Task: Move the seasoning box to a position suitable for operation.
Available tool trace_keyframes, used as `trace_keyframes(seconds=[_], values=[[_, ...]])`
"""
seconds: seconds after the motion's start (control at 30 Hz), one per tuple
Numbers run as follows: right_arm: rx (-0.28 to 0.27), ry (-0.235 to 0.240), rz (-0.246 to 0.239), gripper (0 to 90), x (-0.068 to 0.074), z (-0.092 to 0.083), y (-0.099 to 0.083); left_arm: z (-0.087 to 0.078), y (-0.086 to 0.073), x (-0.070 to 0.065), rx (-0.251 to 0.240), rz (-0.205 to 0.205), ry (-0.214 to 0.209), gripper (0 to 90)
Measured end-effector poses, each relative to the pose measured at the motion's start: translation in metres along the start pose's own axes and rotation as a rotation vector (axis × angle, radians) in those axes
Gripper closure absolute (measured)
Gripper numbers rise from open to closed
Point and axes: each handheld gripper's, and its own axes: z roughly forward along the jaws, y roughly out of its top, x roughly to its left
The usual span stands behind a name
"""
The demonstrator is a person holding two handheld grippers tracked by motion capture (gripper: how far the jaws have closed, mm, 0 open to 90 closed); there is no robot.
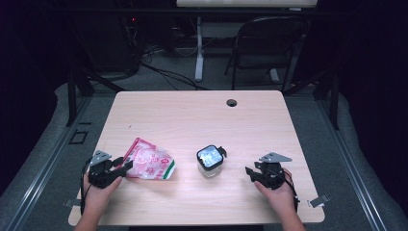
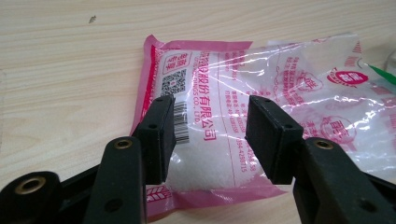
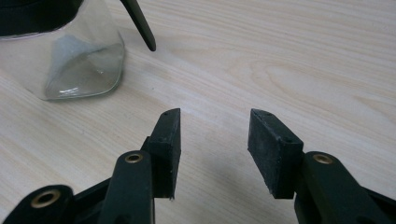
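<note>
Your left tongs (image 2: 210, 140) sat released, jaws straddling the near end of the pink sachet (image 2: 261, 107) of white granules, which lay flat on the table (image 1: 192, 115); pads not yet pressing. Your right tongs (image 3: 212, 149) hung released over bare wood, beside the glass jar (image 1: 210, 161) mid-table. Step judged: reaching to grasp the sachet. Next move likely needs a firm pinch on its sealed edge

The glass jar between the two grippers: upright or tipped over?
Upright. The glass jar stands on its base on the table, black lid facing up in the high view; the right gripper view shows its bottom flat on the wood.
</note>
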Motion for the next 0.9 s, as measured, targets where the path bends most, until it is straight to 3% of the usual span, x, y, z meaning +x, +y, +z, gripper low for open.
trace_keyframes(seconds=[0.13,0.2,0.3,0.5,0.67,0.9], values=[[0.002,-0.001,0.004,54.9,-0.003,0.002,0.000,0.003,0.002,0.001,-0.002,-0.009,-0.008,52.1],[-0.016,0.006,0.011,61.4,-0.003,0.005,0.003,0.005,0.001,0.002,0.009,-0.021,-0.011,52.2],[-0.014,0.003,0.008,63.5,0.001,0.006,0.006,0.004,0.001,-0.001,0.003,-0.016,-0.011,52.1],[-0.011,0.017,-0.049,67.9,0.014,0.013,0.012,-0.005,0.001,-0.002,-0.013,0.006,0.006,52.6],[-0.004,0.042,-0.097,68.6,0.025,0.018,0.018,-0.011,-0.003,0.001,-0.005,-0.025,-0.020,58.3],[-0.011,0.092,-0.104,68.5,0.029,0.038,0.028,-0.021,-0.010,0.003,-0.007,-0.009,0.023,57.3]])
